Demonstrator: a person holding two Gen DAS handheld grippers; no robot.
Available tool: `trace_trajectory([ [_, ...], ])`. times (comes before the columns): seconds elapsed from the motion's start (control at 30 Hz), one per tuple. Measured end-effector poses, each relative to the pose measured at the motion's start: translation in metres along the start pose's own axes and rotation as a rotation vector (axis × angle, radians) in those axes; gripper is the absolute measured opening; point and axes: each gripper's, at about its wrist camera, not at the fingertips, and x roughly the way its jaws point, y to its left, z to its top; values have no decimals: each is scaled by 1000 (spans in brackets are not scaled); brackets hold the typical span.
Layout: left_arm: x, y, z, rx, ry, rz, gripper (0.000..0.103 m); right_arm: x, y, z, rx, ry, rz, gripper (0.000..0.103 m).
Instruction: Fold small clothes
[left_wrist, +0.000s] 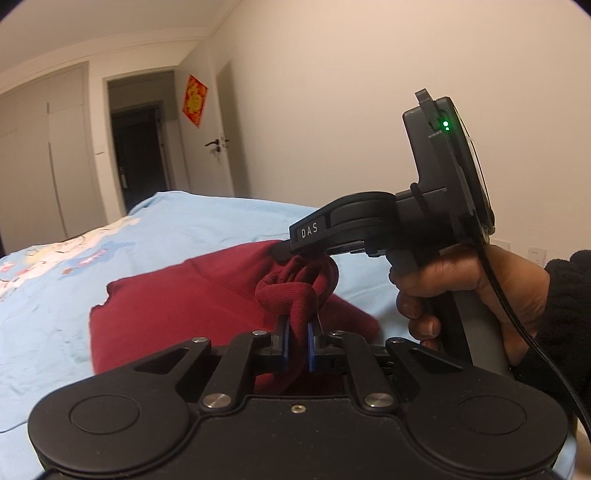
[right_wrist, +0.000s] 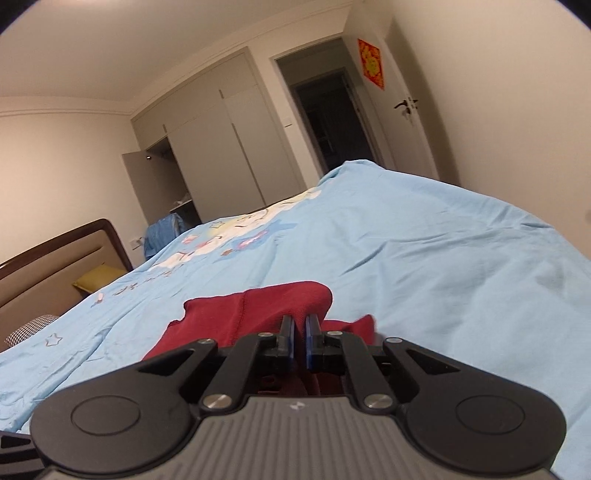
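My left wrist camera gives me what the right one cannot: the right gripper (left_wrist: 284, 253) itself, seen from the side with "DAS" on its body, a green light on the grey unit above it, and the person's hand (left_wrist: 476, 295) wrapped round its handle, a black sleeve (left_wrist: 565, 314) behind. Its tip sits on a bunched fold of the dark red garment (left_wrist: 177, 299), but from this angle I cannot see whether its fingers are pinching the cloth.

My right wrist camera settles part of that: the right gripper (right_wrist: 299, 332) has its blue pads nearly together, with the red cloth directly ahead and beneath them. Whether fabric is caught between them I cannot tell. Only this view shows the wardrobe (right_wrist: 207, 166) with one door ajar and the headboard (right_wrist: 55, 254).

The left gripper (left_wrist: 298, 332) is clenched on a twisted roll of the garment, which rises between its pads. The rest of the garment lies spread on the light blue bedsheet (left_wrist: 207, 225), ahead and to the left.
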Motion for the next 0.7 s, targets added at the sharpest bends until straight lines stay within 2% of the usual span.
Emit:
trace_trajectory([
  [0.23, 17, -7, -6, 3, 44, -27, 10, 3, -19, -15, 32, 30, -38, 7],
  [0.37, 21, -6, -4, -7, 63, -38, 18, 6, -23, -22, 50, 48, -46, 8],
  [0.43, 21, -5, -2, -18, 66, -42, 24, 5, -24, -23, 57, 53, -50, 12],
  [0.6, 12, 5, 4, -85, 47, -50, 57, -2, -22, -20, 59, 48, -69, 26],
  [0.67, 3, 11, 6, -132, 32, -44, 65, -5, -22, -19, 58, 44, -79, 35],
  [0.7, 0, 15, 8, -161, 26, -36, 72, -7, -22, -18, 57, 41, -85, 45],
])
